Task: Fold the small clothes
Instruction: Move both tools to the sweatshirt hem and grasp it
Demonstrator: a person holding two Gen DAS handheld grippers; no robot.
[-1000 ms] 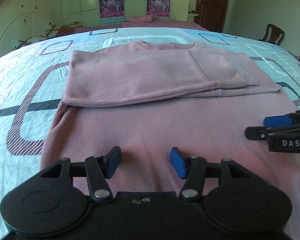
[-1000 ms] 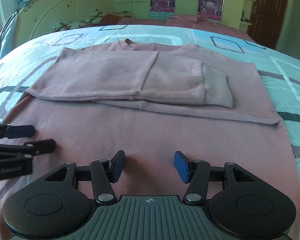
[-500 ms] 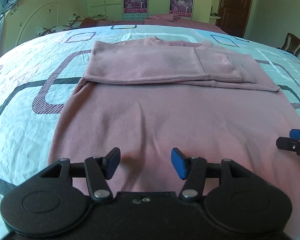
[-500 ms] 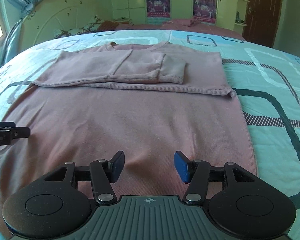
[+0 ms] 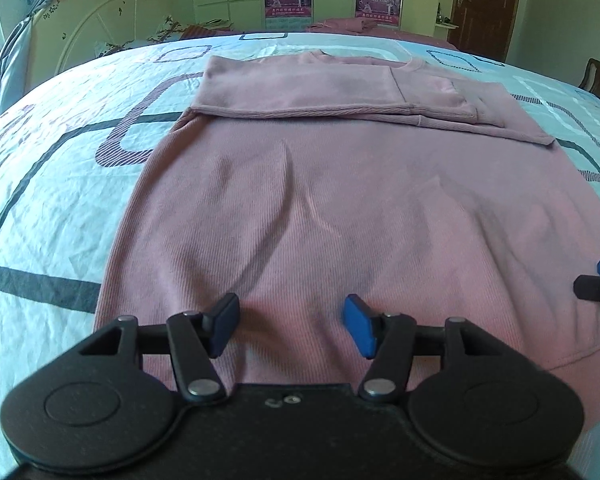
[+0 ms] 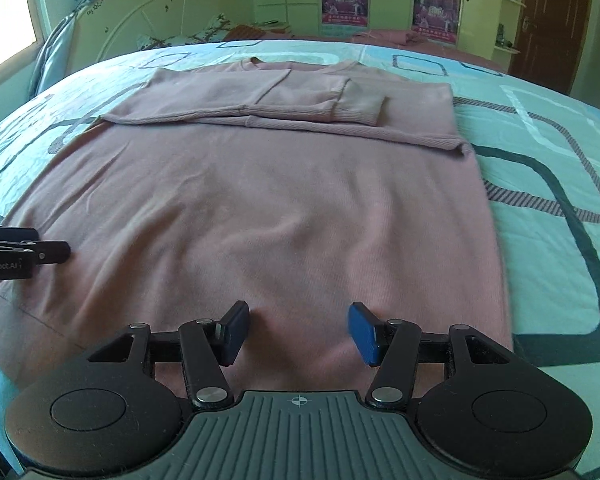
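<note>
Both hands have pulled back toward the near end of the pink sweater [image 5: 340, 208], so the left gripper [image 5: 290, 330] and right gripper [image 6: 298, 332], jaws open and empty, now hang over its bottom hem, probably ready to fold it up.

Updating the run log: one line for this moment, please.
sweater: pink, flat on bed, sleeves folded across | left gripper: open, empty | right gripper: open, empty | hem: not gripped
</note>
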